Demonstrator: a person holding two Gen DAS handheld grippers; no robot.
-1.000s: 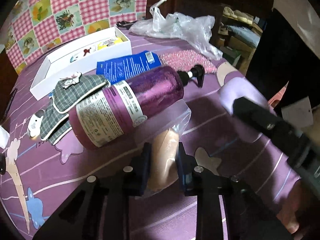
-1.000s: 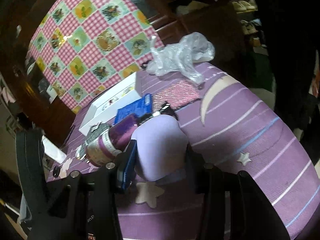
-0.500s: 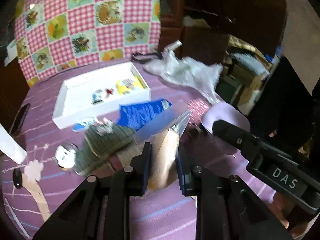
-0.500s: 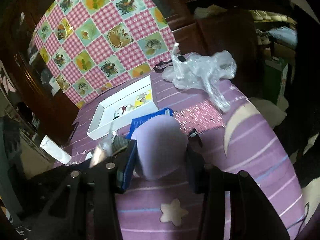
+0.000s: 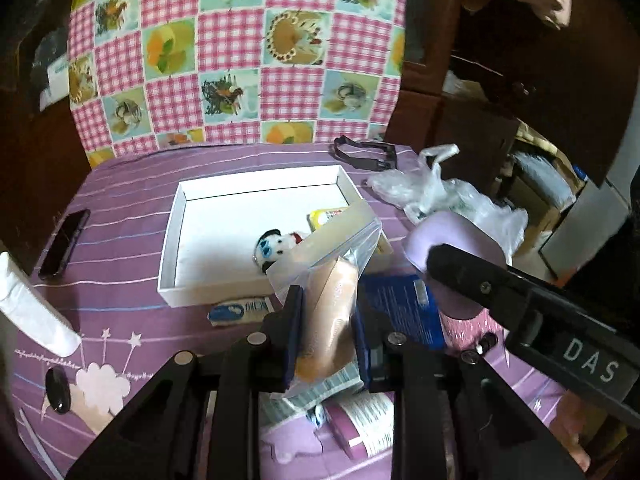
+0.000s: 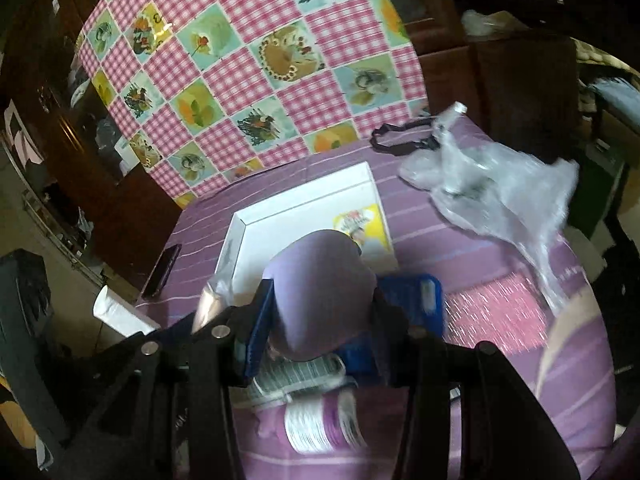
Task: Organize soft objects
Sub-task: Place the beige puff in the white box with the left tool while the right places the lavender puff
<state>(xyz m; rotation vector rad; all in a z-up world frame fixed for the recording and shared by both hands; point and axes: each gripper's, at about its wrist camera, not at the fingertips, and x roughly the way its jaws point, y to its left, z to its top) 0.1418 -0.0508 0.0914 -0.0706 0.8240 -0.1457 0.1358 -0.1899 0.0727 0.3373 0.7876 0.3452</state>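
the box (image 5: 172, 240) sits at the middle of the bed (image 5: 120, 184). a phone (image 5: 64, 244) lies to its left, a plastic bag (image 5: 432, 192) to its right, a strap (image 5: 362, 154) behind it. a toy (image 5: 274, 246) lies in the box.

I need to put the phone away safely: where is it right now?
The black phone lies flat on the purple bedspread at the left of both views, just left of the white box and beyond the white tube.
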